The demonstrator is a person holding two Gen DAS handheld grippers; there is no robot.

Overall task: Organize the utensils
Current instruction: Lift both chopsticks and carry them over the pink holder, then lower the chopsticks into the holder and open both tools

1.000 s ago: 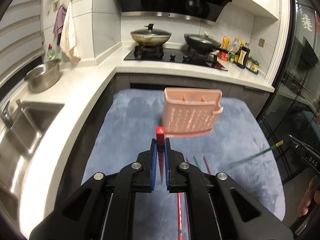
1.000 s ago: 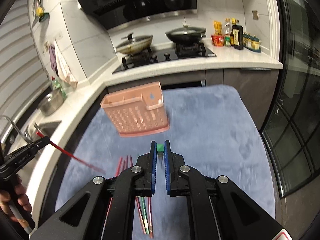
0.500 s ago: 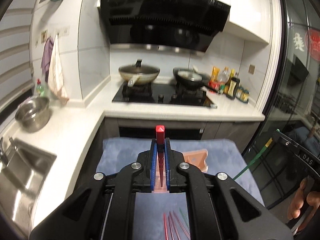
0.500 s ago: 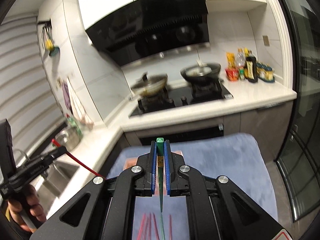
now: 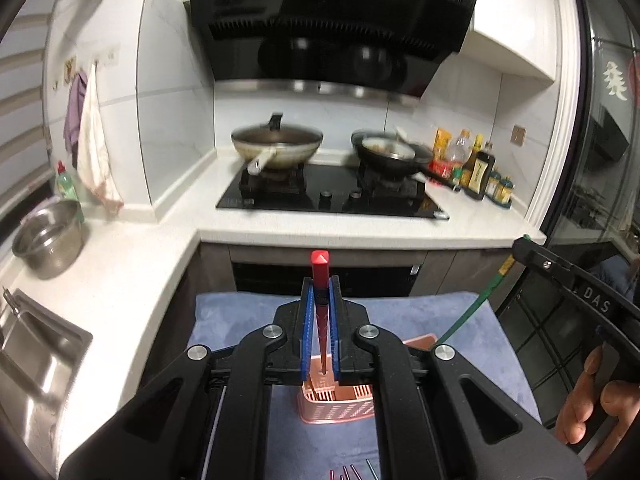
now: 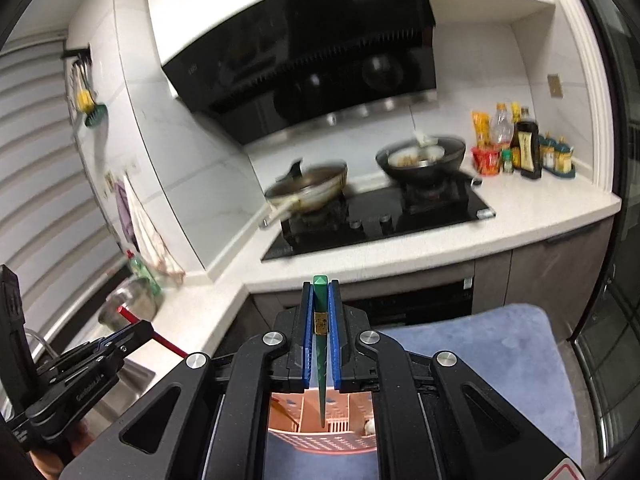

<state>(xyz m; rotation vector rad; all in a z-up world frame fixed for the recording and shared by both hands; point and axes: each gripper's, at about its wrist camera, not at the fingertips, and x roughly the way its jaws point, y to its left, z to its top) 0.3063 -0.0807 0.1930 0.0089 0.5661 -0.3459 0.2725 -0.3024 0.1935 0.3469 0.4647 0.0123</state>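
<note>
Left wrist view: the left gripper (image 5: 320, 300) is clamping a red chopstick (image 5: 320, 276) over the pink basket (image 5: 340, 402) mid-mat (image 5: 460, 320); the right gripper (image 6: 320, 304) is pinching a green chopstick (image 6: 320, 300) likewise. Insertion looks underway; next, each tip probably needs lowering into a compartment.

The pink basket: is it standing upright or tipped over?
Upright. Both wrist views look down into the open top of the pink basket, and its dividers show; it stands on the blue mat.
</note>
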